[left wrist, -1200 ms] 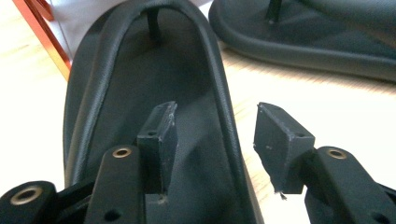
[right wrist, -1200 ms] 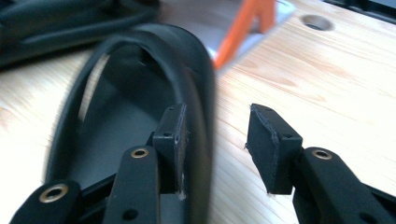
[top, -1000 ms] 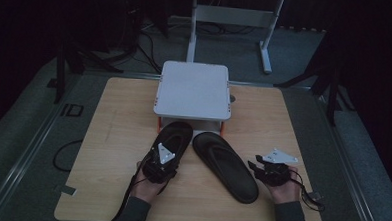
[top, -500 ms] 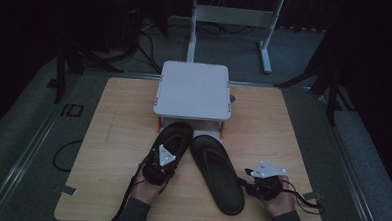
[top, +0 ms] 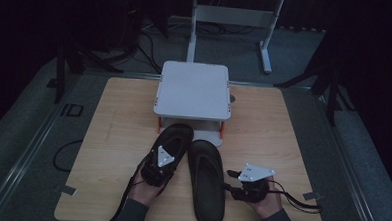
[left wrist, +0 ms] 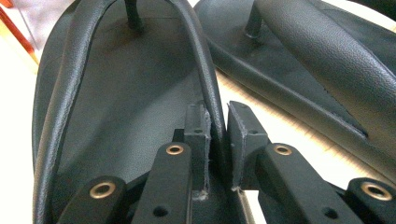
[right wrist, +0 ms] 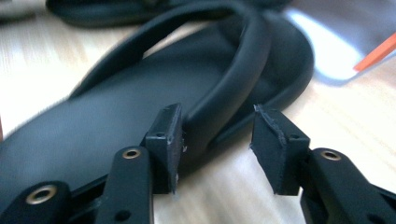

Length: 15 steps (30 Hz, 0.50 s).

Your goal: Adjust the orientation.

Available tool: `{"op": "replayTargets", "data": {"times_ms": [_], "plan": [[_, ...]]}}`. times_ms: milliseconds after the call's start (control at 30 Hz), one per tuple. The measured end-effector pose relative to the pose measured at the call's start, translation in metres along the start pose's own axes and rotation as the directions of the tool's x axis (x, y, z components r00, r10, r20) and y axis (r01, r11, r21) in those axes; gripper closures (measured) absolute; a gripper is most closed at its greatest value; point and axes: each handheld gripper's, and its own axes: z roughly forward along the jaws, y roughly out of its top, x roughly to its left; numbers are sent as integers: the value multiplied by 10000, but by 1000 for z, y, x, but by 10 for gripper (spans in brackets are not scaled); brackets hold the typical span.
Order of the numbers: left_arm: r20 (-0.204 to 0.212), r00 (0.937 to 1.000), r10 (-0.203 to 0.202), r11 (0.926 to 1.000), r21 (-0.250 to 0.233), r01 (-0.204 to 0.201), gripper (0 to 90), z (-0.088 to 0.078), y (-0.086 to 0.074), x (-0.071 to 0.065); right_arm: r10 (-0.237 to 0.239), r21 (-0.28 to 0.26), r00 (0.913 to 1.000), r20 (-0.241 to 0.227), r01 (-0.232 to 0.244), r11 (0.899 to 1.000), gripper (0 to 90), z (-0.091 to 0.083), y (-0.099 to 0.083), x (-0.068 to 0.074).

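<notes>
**Two black sandals, one strap in each claw**

The two black flip-flops lay side by side on the wooden table (top: pixel 118 132), toes toward the white stand (top: pixel 192 90) at the far side. The left sandal (top: pixel 170 139) was under my left gripper (left wrist: pixel 217 123), whose jaws were pinched nearly closed on the thin inner strap (left wrist: pixel 205 88), pads pressing it from both sides. The right sandal (top: pixel 205 186) lay just beside my right gripper (right wrist: pixel 217 126); its jaws stood well open, with the thick strap (right wrist: pixel 233 84) touching the left pad and a clear gap to the other.

I judged both sandals light and flexible, rubbery rather than stiff. Lifted by a strap, a sole would likely droop and swing. The straps looked smooth, so a grip low down, near where the strap meets the sole, seemed the surest hold. Nothing here seemed fragile.
</notes>
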Motion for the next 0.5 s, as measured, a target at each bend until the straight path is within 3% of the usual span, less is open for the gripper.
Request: {"op": "replayTargets", "data": {"times_ms": [133, 333, 400, 500], "plan": [[21, 10000, -6, 10000, -29, 6, 777, 0, 0, 0, 242, -382, 9996, 165, -235, 9990, 489, 9, 15, -8], [54, 10000, -47, 10000, -87, 48, 775, 0, -1, 1, 432, -299, 9988, 233, -425, 9986, 488, 41, 36, -13], [49, 10000, -50, 9999, -96, 50, 775, 0, -1, 1, 476, -45, 9983, 340, -475, 9989, 520, 53, 40, -15], [55, 10000, -42, 9999, -91, 43, 775, 0, -1, 1, 596, 177, 9967, 545, -607, 9980, 636, 61, 41, -18]]}}
